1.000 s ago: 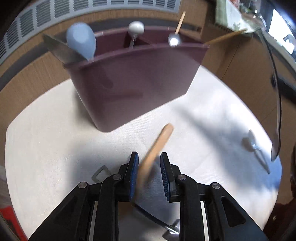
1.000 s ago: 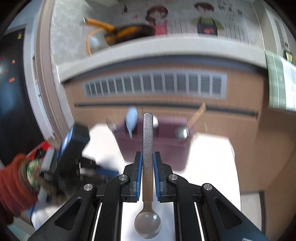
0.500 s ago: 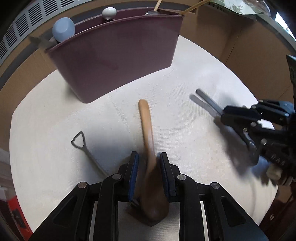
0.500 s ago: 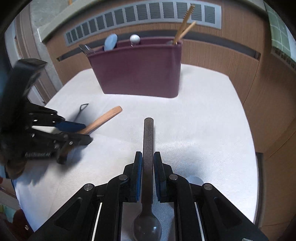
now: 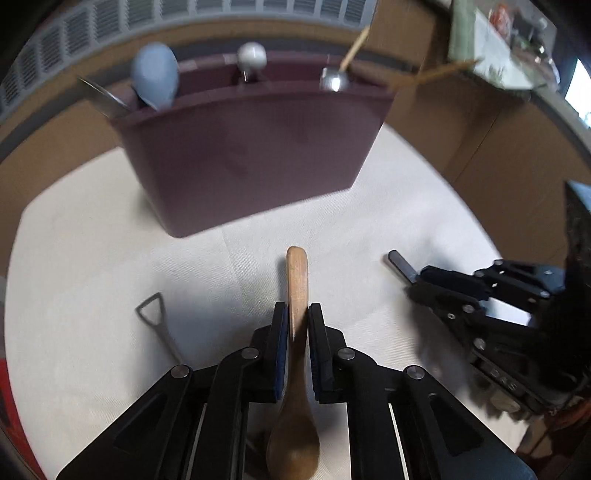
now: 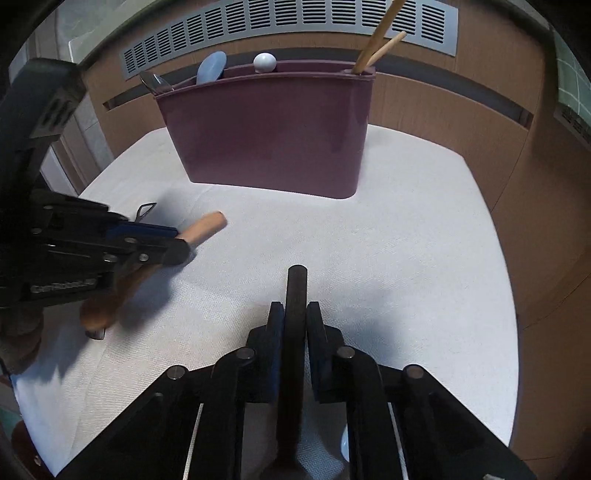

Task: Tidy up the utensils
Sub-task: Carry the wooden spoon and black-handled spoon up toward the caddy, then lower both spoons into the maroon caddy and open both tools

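Note:
My left gripper is shut on a wooden spoon, handle pointing forward toward the maroon utensil caddy, bowl back between the arms. My right gripper is shut on a dark metal spoon, handle forward, above the white cloth. The caddy stands at the back of the table and holds a blue spoon, a white-knobbed utensil, a metal ladle and chopsticks. The left gripper with the wooden spoon shows at left in the right wrist view.
A small metal shovel-handled utensil lies on the white cloth left of my left gripper. The right gripper shows at right in the left wrist view. Wooden cabinets and a vent grille stand behind the table.
The left gripper has swung the wooden spoon straight between its fingers and moved closer to the caddy. The right gripper has come down from high up to just over the cloth.

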A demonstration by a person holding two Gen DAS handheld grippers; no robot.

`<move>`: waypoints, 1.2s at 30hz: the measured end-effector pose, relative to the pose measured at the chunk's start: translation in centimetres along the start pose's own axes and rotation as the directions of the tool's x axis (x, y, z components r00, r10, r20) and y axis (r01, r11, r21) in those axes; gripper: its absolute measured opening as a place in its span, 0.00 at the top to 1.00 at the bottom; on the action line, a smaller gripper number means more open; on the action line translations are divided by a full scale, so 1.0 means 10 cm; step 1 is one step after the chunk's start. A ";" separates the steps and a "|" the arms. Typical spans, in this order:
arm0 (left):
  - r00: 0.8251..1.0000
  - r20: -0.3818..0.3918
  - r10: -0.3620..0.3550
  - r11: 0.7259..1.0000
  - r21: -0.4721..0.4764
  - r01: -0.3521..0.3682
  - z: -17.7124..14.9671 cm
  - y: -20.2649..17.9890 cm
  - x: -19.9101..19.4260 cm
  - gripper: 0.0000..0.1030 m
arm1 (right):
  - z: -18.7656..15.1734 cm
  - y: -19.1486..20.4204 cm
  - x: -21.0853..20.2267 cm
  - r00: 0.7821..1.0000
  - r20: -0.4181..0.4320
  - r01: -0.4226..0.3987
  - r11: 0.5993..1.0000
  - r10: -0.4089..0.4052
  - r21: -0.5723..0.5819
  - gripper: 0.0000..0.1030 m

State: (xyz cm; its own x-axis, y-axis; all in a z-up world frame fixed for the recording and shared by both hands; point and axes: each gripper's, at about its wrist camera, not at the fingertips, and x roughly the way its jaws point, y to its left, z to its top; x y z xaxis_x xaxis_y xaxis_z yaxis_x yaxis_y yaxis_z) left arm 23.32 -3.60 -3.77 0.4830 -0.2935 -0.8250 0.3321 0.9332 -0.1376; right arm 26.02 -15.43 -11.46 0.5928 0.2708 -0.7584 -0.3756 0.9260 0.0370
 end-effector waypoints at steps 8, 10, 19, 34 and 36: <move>0.967 0.249 -0.050 0.996 -0.058 0.067 -0.14 0.09 -0.80 0.90 | 0.04 -0.06 -0.58 0.985 0.173 0.002 0.998 -0.014 0.067 0.89; 0.954 0.295 -0.054 0.994 -0.077 0.080 -0.17 0.19 -0.85 0.91 | 0.05 -0.06 -0.75 0.976 0.219 -0.003 0.997 -0.012 0.072 0.89; 0.936 0.350 -0.031 0.991 -0.109 0.074 -0.17 0.13 -0.93 0.94 | 0.14 0.04 -0.98 0.950 0.311 -0.001 0.998 -0.019 0.064 0.89; 0.799 0.596 0.079 0.995 -0.090 -0.031 1.00 0.13 -2.03 0.94 | 1.57 0.10 -2.36 0.668 0.734 0.100 0.992 -0.122 0.075 0.89; 0.819 0.569 0.073 0.994 -0.107 -0.014 1.06 0.21 -1.91 0.94 | 1.69 0.09 -2.25 0.653 0.745 0.088 0.991 -0.136 0.104 0.89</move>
State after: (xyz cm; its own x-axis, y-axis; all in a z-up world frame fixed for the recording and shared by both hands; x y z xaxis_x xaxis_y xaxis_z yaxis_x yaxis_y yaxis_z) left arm 23.34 1.79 17.52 0.8808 -0.2903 -0.3739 0.2367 0.9541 -0.1834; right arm 24.40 -16.27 16.65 0.9689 0.2469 -0.0149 -0.2463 0.9685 0.0374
